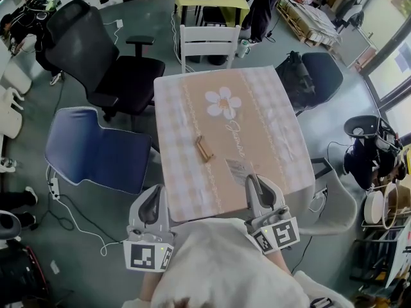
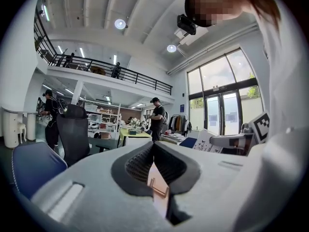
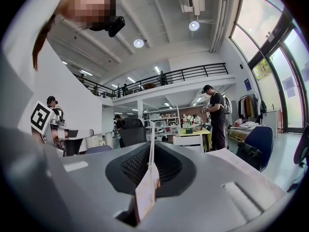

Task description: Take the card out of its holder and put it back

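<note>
Status: the card is out, so this reads as the midpoint between the removal and reinsert steps. The right gripper (image 3: 151,149) has its jaws pinched on the thin pale rectangular card (image 3: 146,192). In its own view the card sits edge-on between the dark ribbed pads, running from the tips down toward the lower middle of the frame. In the head view the card pokes out ahead of that gripper at lower centre-right, over the near edge of the square table with the pink-and-beige checked cloth and white flower print (image 1: 192,101). I can't tell whether its far corner touches the cloth. The small light-brown wooden card holder (image 1: 204,148) lies empty at frame centre, up and left of the card and clear of both grippers. The left gripper (image 2: 154,146) sits at lower left of the head view, off the table's near-left corner. Its jaws are together with nothing in them; only the cloth and the holder show through the gap behind the tips. Next move, my read: carry the card up-left to the holder, line its lower edge up with the slot, and lower it in before letting go. The holder looks light and isn't fixed, so it could skid or tip, and bracing it with the left gripper would probably help. The slot direction isn't clear from here.
</note>
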{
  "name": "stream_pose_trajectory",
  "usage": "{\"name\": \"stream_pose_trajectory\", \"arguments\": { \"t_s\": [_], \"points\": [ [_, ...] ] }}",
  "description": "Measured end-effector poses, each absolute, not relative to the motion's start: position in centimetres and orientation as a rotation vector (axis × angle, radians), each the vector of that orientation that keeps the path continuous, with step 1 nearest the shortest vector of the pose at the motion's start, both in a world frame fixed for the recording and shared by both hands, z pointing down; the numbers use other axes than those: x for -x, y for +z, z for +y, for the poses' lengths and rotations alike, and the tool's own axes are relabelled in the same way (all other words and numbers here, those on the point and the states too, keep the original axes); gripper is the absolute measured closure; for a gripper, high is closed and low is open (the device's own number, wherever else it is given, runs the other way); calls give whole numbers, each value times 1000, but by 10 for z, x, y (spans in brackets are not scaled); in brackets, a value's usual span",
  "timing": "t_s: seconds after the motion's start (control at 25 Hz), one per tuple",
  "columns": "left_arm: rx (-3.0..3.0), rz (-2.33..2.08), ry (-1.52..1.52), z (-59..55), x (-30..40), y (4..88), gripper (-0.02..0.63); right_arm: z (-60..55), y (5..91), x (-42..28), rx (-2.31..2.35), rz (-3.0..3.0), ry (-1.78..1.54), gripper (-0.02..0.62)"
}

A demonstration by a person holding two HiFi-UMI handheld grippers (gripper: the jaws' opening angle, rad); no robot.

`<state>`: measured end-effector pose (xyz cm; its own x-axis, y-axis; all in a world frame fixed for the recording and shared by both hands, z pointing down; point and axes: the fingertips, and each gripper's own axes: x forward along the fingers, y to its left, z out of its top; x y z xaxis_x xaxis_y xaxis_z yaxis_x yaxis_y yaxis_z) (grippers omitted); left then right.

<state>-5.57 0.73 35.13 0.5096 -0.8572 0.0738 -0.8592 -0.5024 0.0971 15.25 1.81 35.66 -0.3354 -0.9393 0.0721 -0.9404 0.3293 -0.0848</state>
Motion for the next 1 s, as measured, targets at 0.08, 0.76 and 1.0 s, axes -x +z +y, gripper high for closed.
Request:
{"name": "stream_pose_trajectory", "arguments": {
  "t_s": [0.08,0.76,1.0],
  "points": [
    [-2611,-1509,19,6,58,351,606,18,358,-154,-1811,-2545,178,580],
    [-2580,-1477,31,-6,67,360,606,-11,370,-152,-1840,-2510,269,580],
    [-2539,-1519,37,-11,83,364,606,-37,366,-135,-1786,-2558,232,580]
  ]
}}
